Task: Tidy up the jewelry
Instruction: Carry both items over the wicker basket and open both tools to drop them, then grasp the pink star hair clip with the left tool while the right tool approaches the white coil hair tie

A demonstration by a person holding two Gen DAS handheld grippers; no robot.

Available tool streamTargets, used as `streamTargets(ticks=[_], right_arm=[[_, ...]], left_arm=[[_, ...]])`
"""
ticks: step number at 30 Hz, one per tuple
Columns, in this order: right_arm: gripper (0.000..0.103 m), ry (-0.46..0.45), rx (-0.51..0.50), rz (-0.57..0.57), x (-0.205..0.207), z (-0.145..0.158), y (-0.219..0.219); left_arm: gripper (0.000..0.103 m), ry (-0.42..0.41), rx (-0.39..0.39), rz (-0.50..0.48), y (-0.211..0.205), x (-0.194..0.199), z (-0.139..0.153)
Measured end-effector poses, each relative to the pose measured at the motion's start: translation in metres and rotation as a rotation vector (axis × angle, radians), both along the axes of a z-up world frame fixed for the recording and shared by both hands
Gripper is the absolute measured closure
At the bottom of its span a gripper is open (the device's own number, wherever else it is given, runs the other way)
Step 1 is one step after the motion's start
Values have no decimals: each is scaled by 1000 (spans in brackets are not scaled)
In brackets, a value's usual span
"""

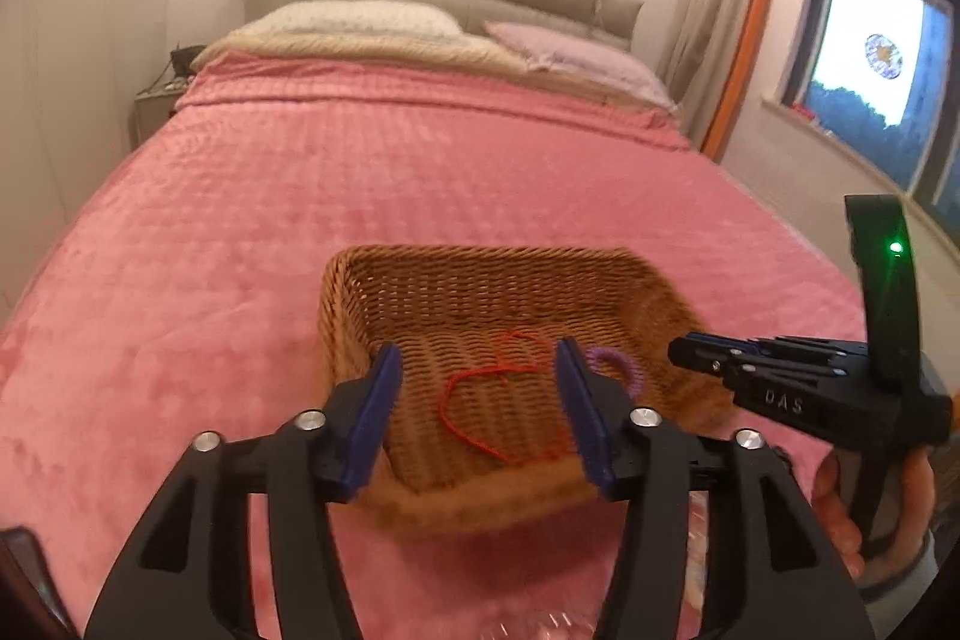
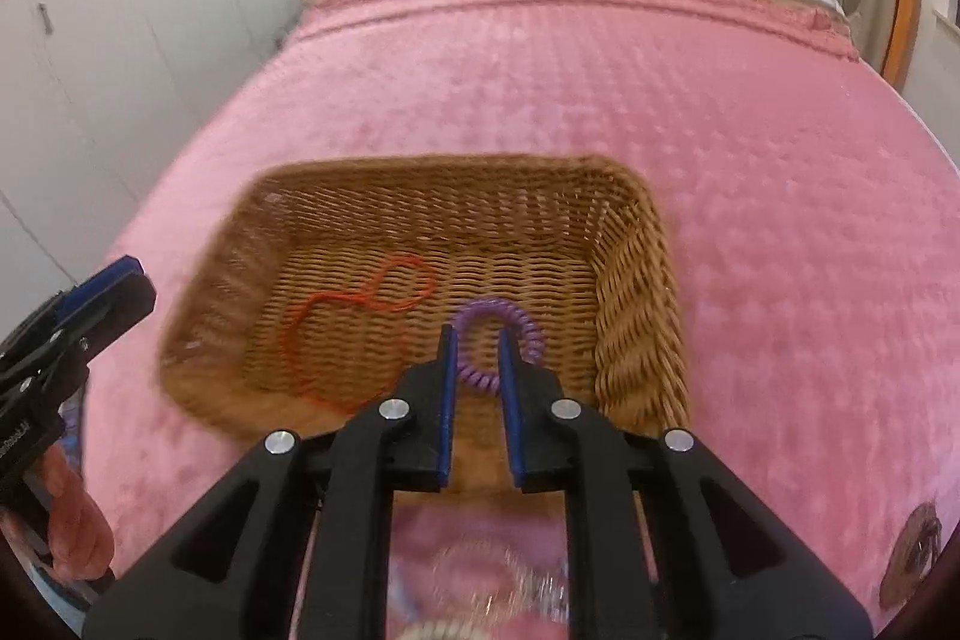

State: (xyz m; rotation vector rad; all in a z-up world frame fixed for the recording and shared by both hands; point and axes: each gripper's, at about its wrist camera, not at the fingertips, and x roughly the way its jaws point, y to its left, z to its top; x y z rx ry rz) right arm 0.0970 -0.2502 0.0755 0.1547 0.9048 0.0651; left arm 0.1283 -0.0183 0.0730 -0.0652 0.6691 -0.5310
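Holding two grippers over basket [image 2: 636,280] on bed [image 1: 420,184].
Left gripper [image 1: 477,382]: wide open, empty. Right gripper [image 2: 477,361]: narrow gap, gripping nothing; its view alone shows the whole purple coil [image 2: 522,328] beside red cord [image 2: 336,316].

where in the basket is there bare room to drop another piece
Bare: the basket floor along its far wall and left corner. Crowded: the near half, with the red cord left and the purple coil right, where the right gripper hovers.

One wicker basket [image 2: 636,280], one red cord [image 2: 354,322], one purple coil bracelet [image 2: 522,328], two pillows [image 1: 360,19].
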Motion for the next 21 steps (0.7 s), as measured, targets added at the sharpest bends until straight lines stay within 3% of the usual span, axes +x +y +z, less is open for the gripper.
streamTargets(ticks=[1,5,9,12,14,17,19,21], right_arm=[[86,-24,2,8,-13,9,1],[52,-102,27,30,-66,31,3],[51,-114,21,30,-110,25,9],[52,-83,22,6,-139,2,12],[53,-53,20,-12,-147,-15,13],[68,3,21,-32,-150,-44,14],[72,26,23,-55,-146,-56,10],[73,39,22,-68,-142,-65,6]], left_arm=[[33,-15,-20,-5,8,-13,7],[30,-26,-57,-26,33,-58,15],[26,5,-58,-25,49,-93,-3],[26,48,-28,-23,57,-108,-32],[28,110,-28,-22,62,-108,-56],[34,188,-43,-57,65,-99,-83],[45,219,-16,-86,59,-91,-95],[47,225,15,-123,49,-83,-100]])
